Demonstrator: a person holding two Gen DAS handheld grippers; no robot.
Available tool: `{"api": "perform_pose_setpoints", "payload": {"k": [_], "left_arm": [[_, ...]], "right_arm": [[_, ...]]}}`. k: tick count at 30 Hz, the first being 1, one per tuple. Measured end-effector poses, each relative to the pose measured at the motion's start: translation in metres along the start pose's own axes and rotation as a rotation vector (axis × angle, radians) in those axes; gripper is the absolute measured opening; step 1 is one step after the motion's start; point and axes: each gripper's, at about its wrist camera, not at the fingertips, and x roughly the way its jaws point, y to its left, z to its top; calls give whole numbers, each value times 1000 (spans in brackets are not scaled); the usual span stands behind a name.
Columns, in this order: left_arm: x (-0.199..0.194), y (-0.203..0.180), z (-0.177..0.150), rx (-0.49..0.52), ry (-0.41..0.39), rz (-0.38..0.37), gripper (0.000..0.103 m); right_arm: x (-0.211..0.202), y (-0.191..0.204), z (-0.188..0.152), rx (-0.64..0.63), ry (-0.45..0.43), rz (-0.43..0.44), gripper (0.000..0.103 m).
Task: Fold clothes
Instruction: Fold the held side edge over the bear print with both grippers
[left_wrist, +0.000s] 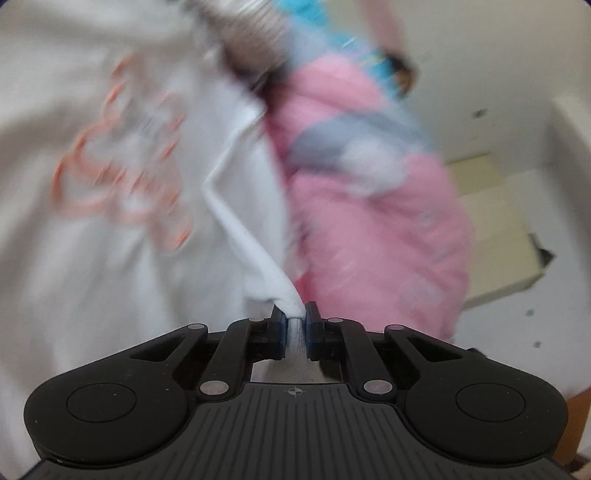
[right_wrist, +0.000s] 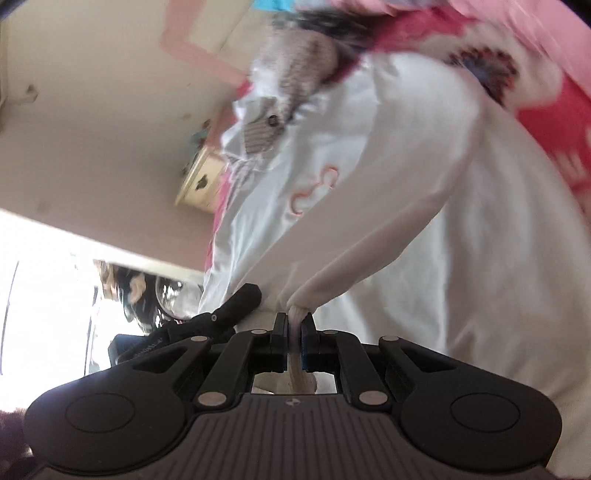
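Note:
A white shirt (left_wrist: 110, 229) with an orange outline print fills the left wrist view, blurred by motion. My left gripper (left_wrist: 294, 314) is shut on a bunched edge of this shirt, and the cloth runs up and away from the pads. In the right wrist view the same white shirt (right_wrist: 388, 192) hangs stretched, its orange print showing near the middle. My right gripper (right_wrist: 294, 317) is shut on another pinched fold of it. Part of the other gripper (right_wrist: 229, 306) shows as a black shape just left of the right one.
A pink patterned cover (left_wrist: 388, 229) lies under the shirt, with a knitted grey garment (left_wrist: 255, 40) and a blue one at the top. A cream wall and pale steps (left_wrist: 491, 221) stand to the right. A yellow box (right_wrist: 201, 184) sits beside the bed.

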Motion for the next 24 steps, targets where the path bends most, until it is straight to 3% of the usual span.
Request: {"api": "perform_pose_setpoints", "payload": {"k": [3,6,9,12,17,20,23,24], "left_arm": [[3,-5,-8,20,38,-24,8],[18,14,-29,-19,167,19,8],[38,27,-48,-33,271,59,7],[44,19,-55,1,302,42,7],[66,19,-68,76,413,88,8],[81,32,-76,34,485,109,11],[77,39,-76,-30,484,96,25],[75,39,-77,-41,484,94,26]], "right_arm": [[-2,-17,-3,14,110,-109,8],[-2,-29,-8,0,197,-216,8],[-13,-27,-12,-30,234,-268,8],[-15,-24,-16,-77,275,-316,8],[6,-44,-30,-112,345,-486,12],[-1,-57,-37,-34,321,-451,20],[-4,-68,-45,57,297,-389,24],[-2,-70,-49,71,295,-380,24]]}}
